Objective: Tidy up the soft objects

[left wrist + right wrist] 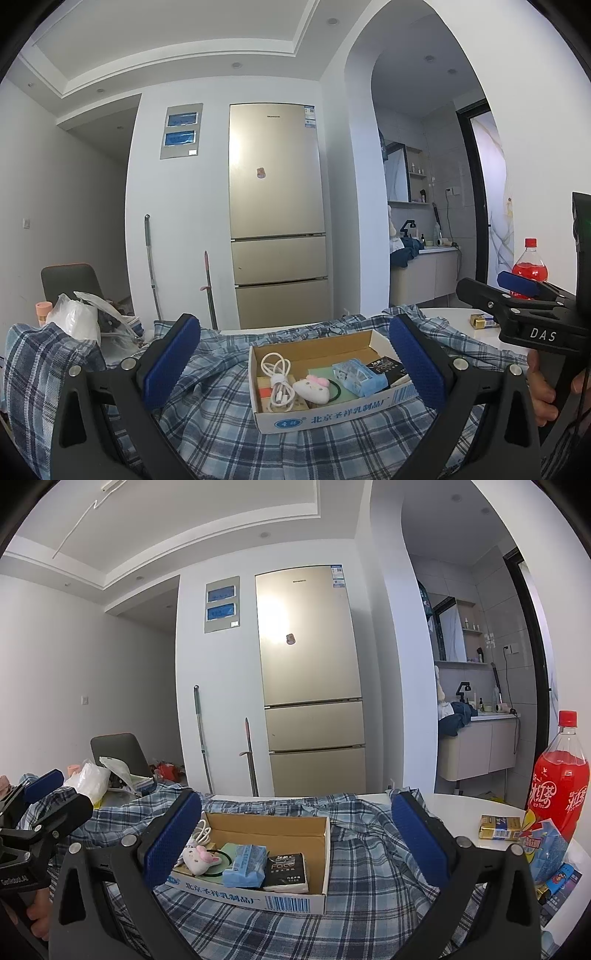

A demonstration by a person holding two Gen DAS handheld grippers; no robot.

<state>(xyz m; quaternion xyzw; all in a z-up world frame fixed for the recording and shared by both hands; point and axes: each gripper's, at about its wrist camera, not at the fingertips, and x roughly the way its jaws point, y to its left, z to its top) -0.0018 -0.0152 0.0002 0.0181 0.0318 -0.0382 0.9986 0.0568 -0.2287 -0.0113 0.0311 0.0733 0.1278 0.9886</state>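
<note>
A blue plaid shirt (229,424) is spread crumpled over the table, also in the right wrist view (369,867). On it stands an open cardboard box (332,417) (295,901) holding a white cable (277,384), a white and pink plush toy (312,389) (201,858), a blue tissue pack (356,374) (245,864) and a black tissue pack (287,867). My left gripper (295,365) is open and empty, above the shirt just before the box. My right gripper (295,838) is open and empty, also facing the box.
A red ice tea bottle (559,786) (529,273) and a small yellow box (498,827) stand on the white table (461,812) at right. White plastic bags (77,317) and a chair (70,280) are at left. A fridge (277,206) stands behind.
</note>
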